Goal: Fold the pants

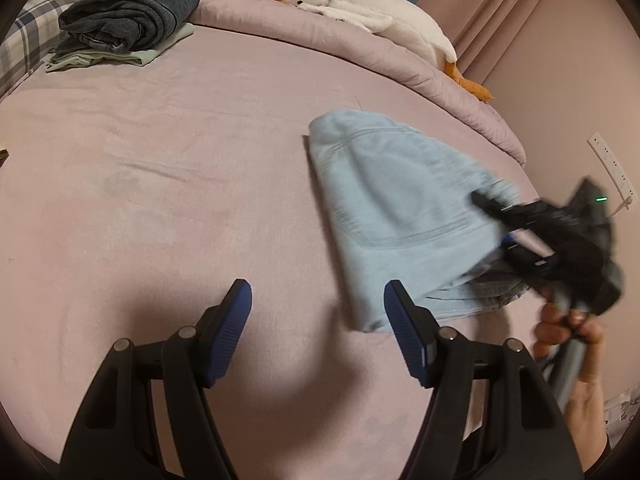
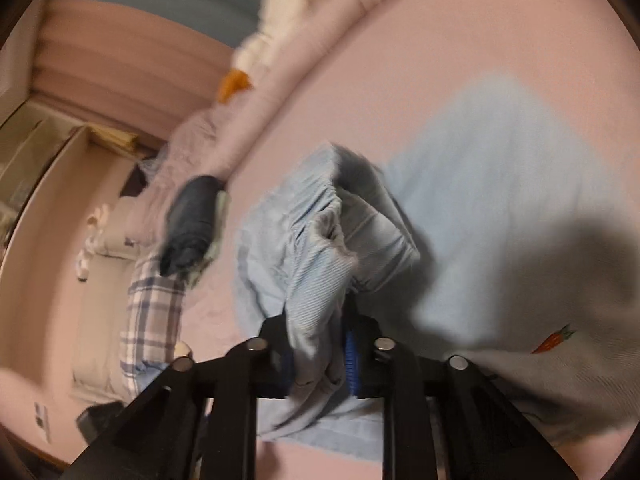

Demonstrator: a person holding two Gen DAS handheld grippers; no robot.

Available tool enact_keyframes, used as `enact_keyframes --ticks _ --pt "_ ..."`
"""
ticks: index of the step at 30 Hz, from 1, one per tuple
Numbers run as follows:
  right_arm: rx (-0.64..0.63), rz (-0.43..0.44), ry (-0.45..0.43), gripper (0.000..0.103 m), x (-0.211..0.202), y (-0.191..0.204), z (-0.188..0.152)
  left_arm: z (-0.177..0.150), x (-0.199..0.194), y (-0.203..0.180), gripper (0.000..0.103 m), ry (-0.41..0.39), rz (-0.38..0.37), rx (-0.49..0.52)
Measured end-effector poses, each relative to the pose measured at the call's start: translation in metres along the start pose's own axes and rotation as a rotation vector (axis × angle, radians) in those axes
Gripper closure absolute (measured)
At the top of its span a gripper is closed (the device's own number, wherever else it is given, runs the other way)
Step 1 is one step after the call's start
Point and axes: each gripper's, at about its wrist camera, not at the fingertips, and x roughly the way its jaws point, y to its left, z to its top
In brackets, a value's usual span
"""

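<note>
Light blue pants (image 1: 392,208) lie partly folded on the pink bed sheet (image 1: 160,184). My left gripper (image 1: 318,308) is open and empty, just above the sheet beside the near left edge of the pants. My right gripper (image 1: 496,208) reaches in from the right over the pants' right side, blurred. In the right wrist view the right gripper (image 2: 320,352) is shut on a bunched part of the pants (image 2: 320,264), near the gathered waistband, lifted off the sheet.
A folded dark grey garment on a pale green one (image 1: 128,16) sits at the far left. A white plush goose (image 1: 360,12) lies on the rolled pink duvet (image 1: 440,76) at the back. A plaid pillow (image 1: 24,36) is far left. A wall (image 1: 560,80) is on the right.
</note>
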Motion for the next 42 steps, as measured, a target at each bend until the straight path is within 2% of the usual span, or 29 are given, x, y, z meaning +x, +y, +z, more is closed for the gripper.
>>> enact_keyframes --ticks 5,9,12,15,17,19,22,24,26,28,30,31,32,33,35,39,42 --pt "-0.083 -0.008 -0.158 0.085 -0.052 0.020 0.017 -0.001 0.003 -0.001 0.034 0.005 -0.006 -0.004" --pt "-0.117 -0.110 -0.212 0.086 -0.078 0.012 0.018 -0.001 0.011 -0.005 0.034 0.026 -0.007 0.007" --pt "-0.084 -0.152 -0.196 0.085 -0.078 -0.010 0.012 -0.001 0.018 -0.010 0.034 0.045 -0.006 0.017" --pt "0.012 -0.198 -0.153 0.085 -0.067 -0.041 0.005 0.000 0.021 -0.015 0.034 0.056 -0.006 0.031" --pt "0.031 -0.228 -0.160 0.085 -0.064 -0.053 0.002 0.001 0.023 -0.018 0.034 0.062 0.003 0.045" --pt "0.040 -0.220 -0.159 0.085 -0.062 -0.060 0.002 0.003 0.025 -0.020 0.034 0.069 0.008 0.055" --pt "0.112 -0.179 -0.063 0.080 -0.057 -0.076 0.007 0.009 0.028 -0.025 0.034 0.071 0.011 0.070" --pt "0.149 -0.148 -0.066 0.069 -0.072 -0.077 0.008 0.015 0.028 -0.032 0.034 0.058 0.011 0.089" --pt "0.066 -0.243 -0.131 0.060 -0.096 -0.063 0.008 0.022 0.031 -0.039 0.035 0.048 0.002 0.102" --pt "-0.053 -0.324 -0.187 0.060 -0.111 -0.044 0.007 0.031 0.037 -0.051 0.036 0.041 -0.008 0.122" --pt "-0.202 -0.334 -0.209 0.060 -0.115 -0.016 0.006 0.040 0.045 -0.068 0.038 0.026 -0.022 0.151" --pt "-0.258 -0.324 -0.193 0.060 -0.111 -0.007 0.006 0.045 0.050 -0.076 0.046 0.022 -0.043 0.155" --pt "-0.325 -0.308 -0.160 0.060 -0.100 0.008 0.004 0.049 0.059 -0.083 0.058 0.035 -0.076 0.143" --pt "-0.363 -0.299 -0.135 0.066 -0.091 0.015 0.003 0.052 0.066 -0.087 0.064 0.053 -0.090 0.131" --pt "-0.425 -0.313 -0.079 0.072 -0.067 0.023 0.000 0.057 0.081 -0.092 0.066 0.076 -0.071 0.115" --pt "-0.487 -0.433 0.002 0.073 -0.033 0.009 -0.013 0.055 0.104 -0.090 0.066 0.119 -0.069 0.112" --pt "-0.470 -0.403 -0.007 0.077 -0.033 -0.010 -0.022 0.054 0.114 -0.086 0.065 0.121 -0.087 0.137"
